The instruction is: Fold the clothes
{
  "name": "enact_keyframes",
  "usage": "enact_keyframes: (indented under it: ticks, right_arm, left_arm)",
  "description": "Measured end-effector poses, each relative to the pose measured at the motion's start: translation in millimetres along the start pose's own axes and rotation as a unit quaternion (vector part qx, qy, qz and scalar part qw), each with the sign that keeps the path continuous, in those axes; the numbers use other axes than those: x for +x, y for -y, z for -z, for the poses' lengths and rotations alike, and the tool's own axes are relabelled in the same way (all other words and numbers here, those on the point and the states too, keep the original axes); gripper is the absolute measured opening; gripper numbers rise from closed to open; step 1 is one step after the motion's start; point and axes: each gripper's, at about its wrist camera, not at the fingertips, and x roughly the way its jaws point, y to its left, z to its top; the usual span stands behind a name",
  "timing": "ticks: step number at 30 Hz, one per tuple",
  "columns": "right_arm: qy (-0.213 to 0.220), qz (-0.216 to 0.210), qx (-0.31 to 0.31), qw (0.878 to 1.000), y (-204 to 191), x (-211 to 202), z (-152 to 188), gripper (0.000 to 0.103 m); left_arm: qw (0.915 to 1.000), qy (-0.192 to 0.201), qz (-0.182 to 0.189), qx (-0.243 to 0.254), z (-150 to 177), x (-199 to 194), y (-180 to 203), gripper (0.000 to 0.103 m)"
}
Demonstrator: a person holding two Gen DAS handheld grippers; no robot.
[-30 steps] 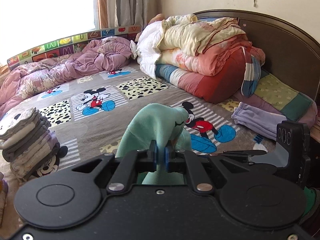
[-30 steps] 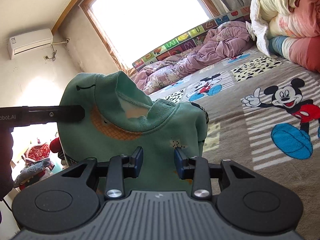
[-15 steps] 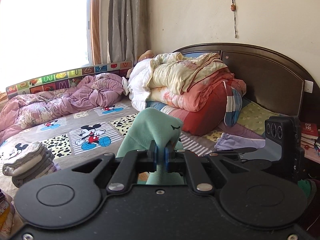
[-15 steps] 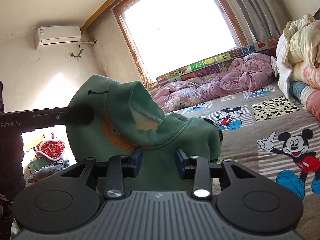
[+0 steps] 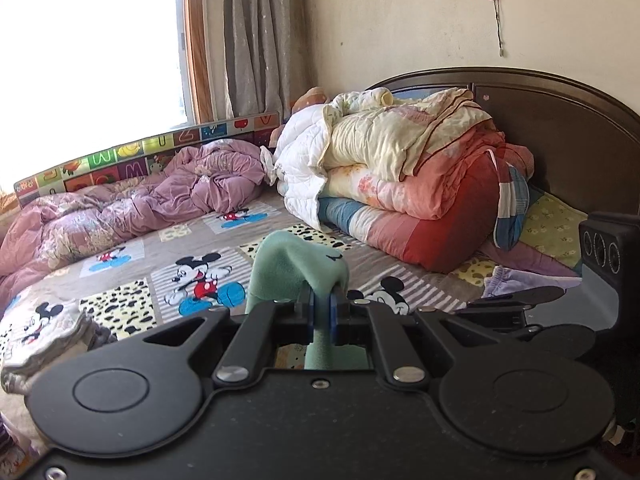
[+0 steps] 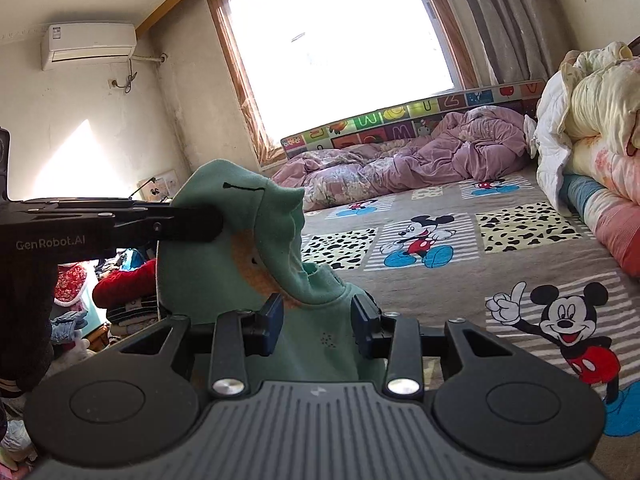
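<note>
- My left gripper (image 5: pixel 322 314) is clamped tight on a fold of the green sweatshirt (image 5: pixel 296 268); the blue pads press the cloth from both sides, and the fabric rises in a hump above them and hangs down behind.
- From my right wrist camera the same left gripper (image 6: pixel 200 222) shows side-on, reaching in from the left edge and pinching the sweatshirt (image 6: pixel 248 248) high at its upper corner. That view alone shows the neck opening, an orange print on the front, and the garment held up off the bed.
- My right gripper (image 6: pixel 318 320) has its jaws standing apart with the lower part of the sweatshirt bunched between them. The cloth seems to touch both pads, but I cannot tell whether they actually press on it.
- Only the left wrist view shows the dark headboard (image 5: pixel 560 120), the heap of folded quilts (image 5: pixel 404 168) against it, a lilac folded garment (image 5: pixel 516 280) on the bed and a stack of folded clothes (image 5: pixel 40 344) at the left edge.
- Only the right wrist view shows the air conditioner (image 6: pixel 88 44) on the wall and the cluttered floor beside the bed.
- Both views show the Mickey Mouse bedspread (image 5: pixel 160 280), the crumpled purple duvet (image 5: pixel 132 200) and the window (image 6: pixel 340 40).
</note>
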Motion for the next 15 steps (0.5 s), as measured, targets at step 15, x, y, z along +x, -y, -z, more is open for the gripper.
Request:
enact_keyframes:
  ticks: [15]
  right_arm:
    - [-0.012, 0.03, 0.06, 0.998, 43, 11, 40, 0.07]
  left_arm:
    - [0.9944, 0.015, 0.0, -0.104, 133, -32, -15, 0.004]
